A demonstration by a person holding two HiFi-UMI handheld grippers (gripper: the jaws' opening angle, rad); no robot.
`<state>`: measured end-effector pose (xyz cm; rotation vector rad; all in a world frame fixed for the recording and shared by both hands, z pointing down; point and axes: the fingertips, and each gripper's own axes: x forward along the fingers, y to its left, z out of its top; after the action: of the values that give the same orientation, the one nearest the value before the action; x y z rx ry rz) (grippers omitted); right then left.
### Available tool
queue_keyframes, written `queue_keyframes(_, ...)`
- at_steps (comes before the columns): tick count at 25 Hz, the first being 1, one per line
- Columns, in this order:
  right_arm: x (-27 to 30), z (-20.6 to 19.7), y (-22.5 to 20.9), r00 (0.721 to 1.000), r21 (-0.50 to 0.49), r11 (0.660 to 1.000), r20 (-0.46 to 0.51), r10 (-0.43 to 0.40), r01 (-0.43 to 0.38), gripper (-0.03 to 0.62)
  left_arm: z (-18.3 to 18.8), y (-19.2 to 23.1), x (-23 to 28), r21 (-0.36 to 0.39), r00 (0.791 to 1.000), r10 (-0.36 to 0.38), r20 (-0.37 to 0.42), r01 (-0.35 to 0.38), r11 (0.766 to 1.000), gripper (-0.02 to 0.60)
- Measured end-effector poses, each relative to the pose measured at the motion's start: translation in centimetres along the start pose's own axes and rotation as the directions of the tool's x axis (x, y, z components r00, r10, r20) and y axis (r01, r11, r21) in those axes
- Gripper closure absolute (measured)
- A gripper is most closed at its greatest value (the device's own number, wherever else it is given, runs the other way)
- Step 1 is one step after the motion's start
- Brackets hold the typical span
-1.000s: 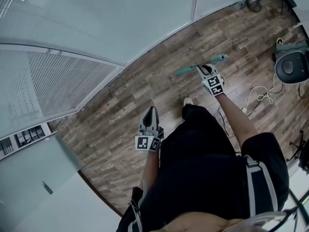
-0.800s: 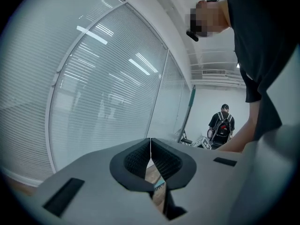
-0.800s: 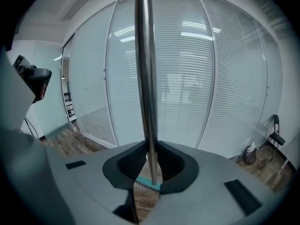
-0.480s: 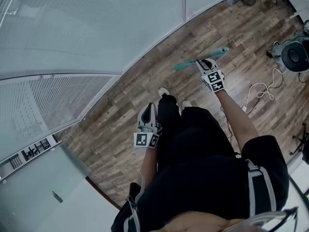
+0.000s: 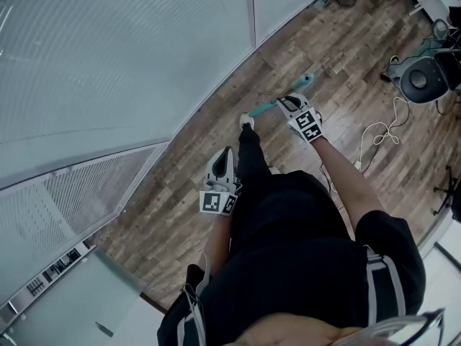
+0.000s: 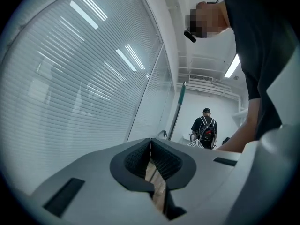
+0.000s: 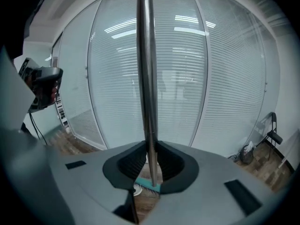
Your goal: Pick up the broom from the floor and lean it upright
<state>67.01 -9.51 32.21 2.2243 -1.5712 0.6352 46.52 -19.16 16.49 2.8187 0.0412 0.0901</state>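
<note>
The broom has a thin metal handle (image 7: 146,78) and a teal head (image 5: 306,80). It stands upright with the head low over the wood floor. My right gripper (image 5: 289,104) is shut on the handle, which runs straight up between the jaws (image 7: 151,153). The teal head (image 7: 146,183) shows below the jaws. My left gripper (image 5: 225,157) is held near the person's hip, pointing level. Its jaws (image 6: 151,142) are shut with nothing between them. In the left gripper view the broom handle (image 6: 177,110) rises ahead beside the glass.
A glass wall with blinds (image 5: 144,56) runs along the left and ahead. White cables (image 5: 380,132) and a round black device (image 5: 419,79) lie on the floor at the right. A folding chair (image 7: 273,136) stands by the wall. Another person with a backpack (image 6: 205,129) stands far off.
The person has walked forward towards the glass wall, one leg now stepping ahead. Both grippers moved along with the body. The broom stays upright in the right gripper.
</note>
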Motion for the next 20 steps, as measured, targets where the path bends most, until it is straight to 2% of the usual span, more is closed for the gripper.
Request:
queue_keyframes(5,6.1,0.3,-1.5,0.998,0.008,1.000,-0.066,0.018,-0.017,0.514,1.2,3.5,7.7,-0.002,0.992,-0.121,-0.024,0.121,0.993,0.561)
queue_keyframes(9,11.2,-1.6,-2.5,0.989,0.048,0.998,-0.139,0.058,-0.052,0.514,0.4,7.0,12.9,-0.009,0.987,-0.146,-0.064,0.146,0.989,0.561)
queue_keyframes(13,15.2,-1.8,-4.3,0.982,0.016,0.997,-0.173,0.079,-0.077,0.514,0.1,9.0,16.8,-0.034,0.976,-0.199,-0.086,0.197,0.980,0.561)
queue_keyframes(14,16.2,-1.9,-4.9,0.981,0.005,0.997,-0.176,0.081,-0.081,0.514,-0.1,8.9,17.4,-0.013,0.973,-0.219,-0.077,0.218,0.976,0.561)
queue_keyframes(17,19.3,-3.9,-7.0,0.979,-0.021,0.996,-0.186,0.083,-0.088,0.514,-0.8,8.1,18.3,0.131,0.970,-0.240,-0.030,0.242,0.961,0.561)
queue_keyframes(20,22.9,-9.1,-9.2,0.977,0.005,0.996,-0.198,0.084,-0.084,0.514,-3.1,7.8,19.4,0.181,0.966,-0.258,-0.001,0.254,0.950,0.561)
